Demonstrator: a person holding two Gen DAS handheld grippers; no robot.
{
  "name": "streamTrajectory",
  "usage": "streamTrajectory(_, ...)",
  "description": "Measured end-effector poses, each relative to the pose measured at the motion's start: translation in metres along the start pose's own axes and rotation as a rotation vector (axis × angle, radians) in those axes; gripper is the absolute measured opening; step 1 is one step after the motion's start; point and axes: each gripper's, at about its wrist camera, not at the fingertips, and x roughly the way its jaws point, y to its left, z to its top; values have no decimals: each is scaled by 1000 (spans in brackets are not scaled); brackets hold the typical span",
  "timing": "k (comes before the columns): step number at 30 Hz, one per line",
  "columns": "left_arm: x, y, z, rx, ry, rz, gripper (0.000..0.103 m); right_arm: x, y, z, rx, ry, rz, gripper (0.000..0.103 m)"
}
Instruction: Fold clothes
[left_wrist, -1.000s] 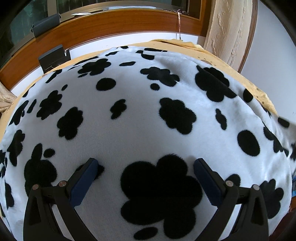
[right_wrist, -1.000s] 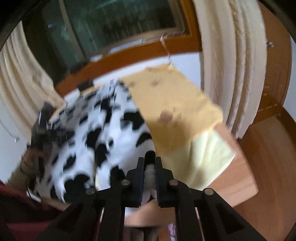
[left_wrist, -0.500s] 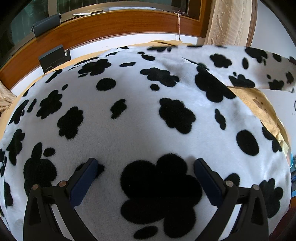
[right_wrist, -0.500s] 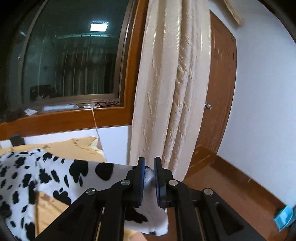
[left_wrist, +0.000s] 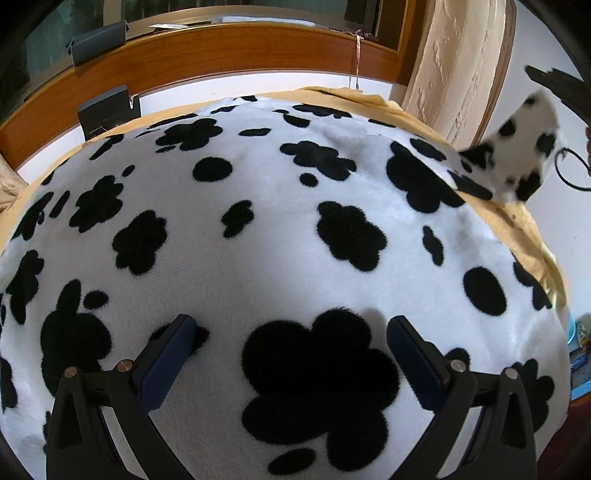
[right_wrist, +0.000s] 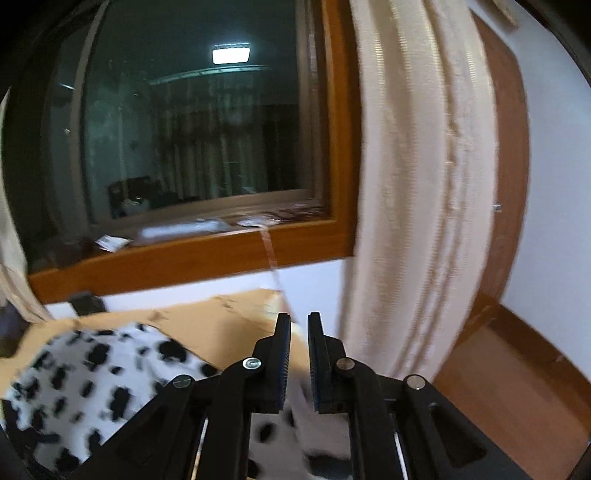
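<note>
A white fleece garment with black paw-like spots (left_wrist: 280, 236) lies spread over a yellow cloth (left_wrist: 517, 229). My left gripper (left_wrist: 291, 332) is open, its blue-padded fingers resting low over the garment near a large black spot, holding nothing. In the left wrist view a sleeve end (left_wrist: 524, 147) hangs lifted at the far right. My right gripper (right_wrist: 298, 354) is high above the table's right end, jaws slightly parted. The white spotted sleeve (right_wrist: 295, 402) sits between and below them. The garment body (right_wrist: 96, 373) lies down left.
A wooden window frame (left_wrist: 229, 51) and dark window (right_wrist: 192, 133) run along the back. A cream curtain (right_wrist: 421, 184) hangs right, with a wooden door (right_wrist: 506, 184) behind. A dark box (left_wrist: 107, 110) stands at the table's back edge.
My right gripper has swung left and its jaws have parted a little; the sleeve slips down between them. In the left view the raised sleeve has shortened to a small flap at right.
</note>
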Motion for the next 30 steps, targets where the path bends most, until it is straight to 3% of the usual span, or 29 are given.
streamTrajectory(4,-4,7,0,-33,-17,-45,103,12,40,11,-11,19,117,7)
streamTrajectory(9,-7,17,-1,-85,-41,-115,103,23,76,9,6,107,356,8)
streamTrajectory(13,-10,23,-1,-119,-56,-162,103,21,59,-12,36,152,315,8)
streamTrajectory(18,-10,22,-1,-111,-52,-152,103,0,55,-73,-79,308,305,8)
streamTrajectory(24,-10,24,-2,-116,-55,-160,103,-60,58,-176,-349,423,206,8)
streamTrajectory(30,-10,14,-2,-83,-34,-93,103,-129,56,-238,-438,449,246,9)
